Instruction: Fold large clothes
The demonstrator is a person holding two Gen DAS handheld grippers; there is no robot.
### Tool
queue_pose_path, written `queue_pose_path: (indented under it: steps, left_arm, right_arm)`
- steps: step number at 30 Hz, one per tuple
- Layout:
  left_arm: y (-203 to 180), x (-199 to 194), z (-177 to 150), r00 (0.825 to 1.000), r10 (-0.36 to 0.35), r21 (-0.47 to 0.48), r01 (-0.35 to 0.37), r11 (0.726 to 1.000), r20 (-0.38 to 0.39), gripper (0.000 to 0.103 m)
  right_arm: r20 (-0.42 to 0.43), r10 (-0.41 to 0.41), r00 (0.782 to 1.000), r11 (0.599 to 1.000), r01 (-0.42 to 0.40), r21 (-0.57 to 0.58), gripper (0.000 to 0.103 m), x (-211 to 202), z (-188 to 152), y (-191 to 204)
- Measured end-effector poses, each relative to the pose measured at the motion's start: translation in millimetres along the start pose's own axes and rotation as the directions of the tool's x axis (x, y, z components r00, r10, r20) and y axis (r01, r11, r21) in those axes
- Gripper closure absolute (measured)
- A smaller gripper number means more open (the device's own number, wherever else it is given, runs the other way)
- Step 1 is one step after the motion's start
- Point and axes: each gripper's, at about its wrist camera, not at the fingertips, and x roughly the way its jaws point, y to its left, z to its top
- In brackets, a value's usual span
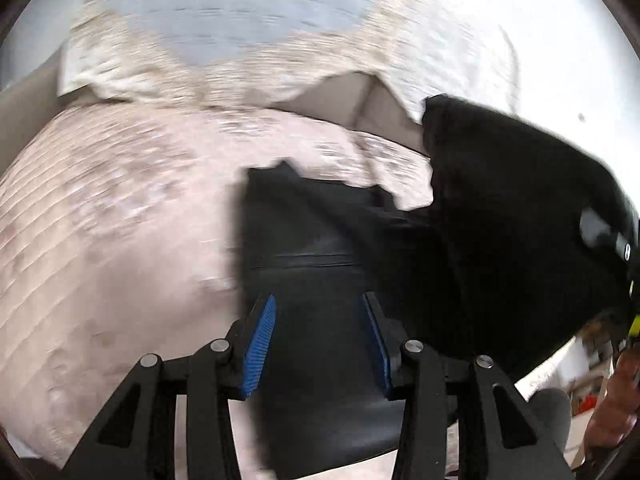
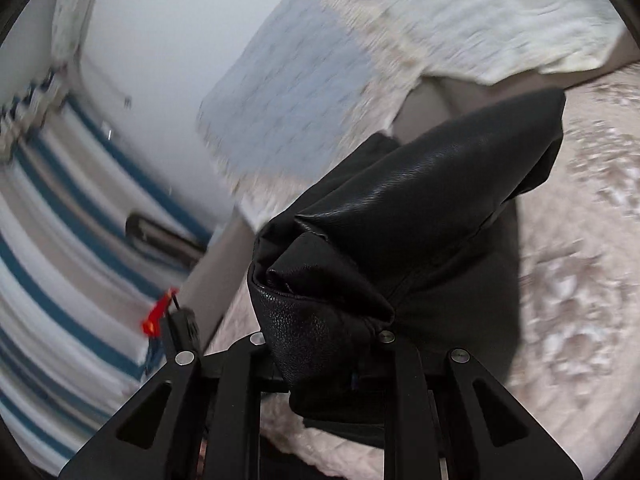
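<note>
A black leather garment lies on a pale pink bedspread. My left gripper is open just above it, blue pads on either side of the dark fabric. To the right, a bunched part of the garment hangs lifted in the air. In the right wrist view my right gripper is shut on a thick fold of the same garment, which hides its fingertips. The rest of the garment drapes down onto the bedspread.
A cream and pale blue pillow or quilt lies at the head of the bed, also in the right wrist view. A blue-striped rug covers the floor left of the bed. A white wall stands behind.
</note>
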Motion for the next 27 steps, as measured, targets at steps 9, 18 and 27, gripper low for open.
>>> queue_pose_path:
  steps: [9,18,27]
  left_arm:
    - [75.7,-24.7,-25.6,0.996,0.090,-0.139,-0.089,0.986,0.000,0.059]
    - [59.4,-39.8,-4.4,0.998,0.031,-0.106,-0.025,0.994,0.061,0.059]
    - [11.3,-51.8,23.7,0.992,-0.037,-0.005,0.038,0.999,0.118,0.059]
  right_arm:
    - [-0.237,-0.160,0.958,0.973,0.113,-0.201,0.073,104.4,-61.8,14.8]
    - [-0.210,-0.110,0.971,0.967,0.056,-0.249,0.047,79.4,-61.9,37.7]
    - [-0.099,-0.004,0.995,0.974,-0.019,-0.227,0.047,21.1,-62.5,30.0]
